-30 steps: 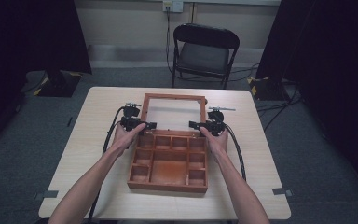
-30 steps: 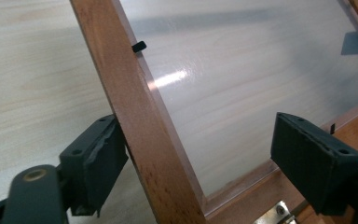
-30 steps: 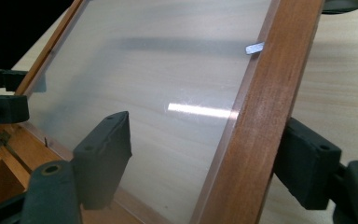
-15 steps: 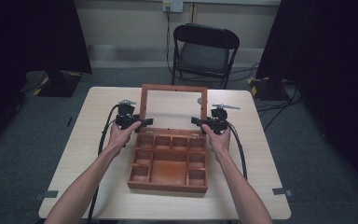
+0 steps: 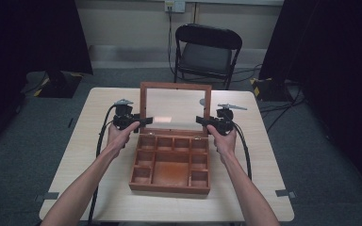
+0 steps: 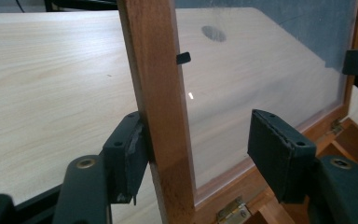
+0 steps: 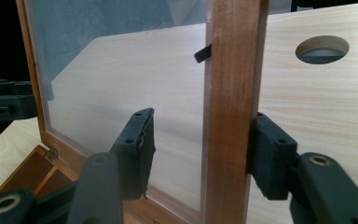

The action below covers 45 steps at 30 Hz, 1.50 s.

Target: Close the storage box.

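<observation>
Person is working the glass-paned lid (image 5: 175, 107) of the wooden compartment box (image 5: 170, 163) at mid-table (image 5: 89, 141), lid standing about upright on its rear hinges, box tray lying open in front with its compartments looking empty. Left gripper (image 5: 140, 121) is straddling the lid's left frame rail (image 6: 156, 112): outer pad touching the wood, inner pad hanging clear over the glass, so no real clamp yet; jaws have just been closing with the rail between them. Right gripper (image 5: 202, 120) is doing the same on the right frame rail (image 7: 228, 112): outer pad against the wood, inner pad off the glass, jaws also just been closing around the rail, not pinching it. Step in hand, judging by this: getting a two-sided grip on the lid to swing it, direction unclear, likely shutting it down over the tray. Next move is calling for both pairs of jaws finishing the squeeze on wood not glass, then both hands moving evenly along the hinge arc so the lid isn't twisting, easing off near the tray rim.
</observation>
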### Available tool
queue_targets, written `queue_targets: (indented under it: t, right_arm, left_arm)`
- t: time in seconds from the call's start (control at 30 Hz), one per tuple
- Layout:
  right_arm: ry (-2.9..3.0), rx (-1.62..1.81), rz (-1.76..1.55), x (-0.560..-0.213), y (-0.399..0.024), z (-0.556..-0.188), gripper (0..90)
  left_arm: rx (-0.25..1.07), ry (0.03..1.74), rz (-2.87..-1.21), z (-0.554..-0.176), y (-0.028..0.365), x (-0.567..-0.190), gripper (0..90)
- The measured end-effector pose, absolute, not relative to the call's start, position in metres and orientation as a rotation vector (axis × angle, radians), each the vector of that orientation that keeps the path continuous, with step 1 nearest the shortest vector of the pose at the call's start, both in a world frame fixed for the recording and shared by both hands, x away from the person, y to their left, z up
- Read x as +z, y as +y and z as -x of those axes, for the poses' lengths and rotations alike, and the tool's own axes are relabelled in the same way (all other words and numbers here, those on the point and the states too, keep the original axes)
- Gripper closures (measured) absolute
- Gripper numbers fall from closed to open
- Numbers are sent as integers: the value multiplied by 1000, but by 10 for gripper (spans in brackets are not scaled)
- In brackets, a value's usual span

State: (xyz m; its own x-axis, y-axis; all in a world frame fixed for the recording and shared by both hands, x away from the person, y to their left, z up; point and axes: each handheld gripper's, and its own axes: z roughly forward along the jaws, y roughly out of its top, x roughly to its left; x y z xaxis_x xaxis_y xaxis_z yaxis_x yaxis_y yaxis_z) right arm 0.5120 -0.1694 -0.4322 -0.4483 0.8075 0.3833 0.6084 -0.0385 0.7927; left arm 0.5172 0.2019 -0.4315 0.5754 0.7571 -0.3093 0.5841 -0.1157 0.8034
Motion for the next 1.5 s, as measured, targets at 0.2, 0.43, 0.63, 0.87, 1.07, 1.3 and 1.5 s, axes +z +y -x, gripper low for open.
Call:
queue_targets:
  t: [0.2,0.43,0.63,0.87,1.07,1.3,1.5]
  right_arm:
    - [2041,1471,-1484,-425,-169,-505,495]
    - [2057,1466,-1461,-421,-172,-499,494]
    - [2062,1469,-1436,-419,-172,-495,484]
    - [2073,1474,-1424,-414,-170,-489,440]
    - [2084,1491,-1405,-409,-170,-481,413]
    - [2097,1521,-1385,-409,-171,-474,393]
    - [2106,1532,-1375,-411,-173,-470,385]
  left_arm:
    - [224,1063,-1807,-512,204,-427,395]
    - [247,1057,-1791,-507,204,-426,441]
    - [255,1037,-1799,-503,205,-424,453]
    - [263,1019,-1790,-496,206,-422,451]
    - [265,1003,-1792,-490,206,-420,451]
    - [260,989,-1780,-484,208,-417,458]
    - [251,978,-1780,-482,208,-417,453]
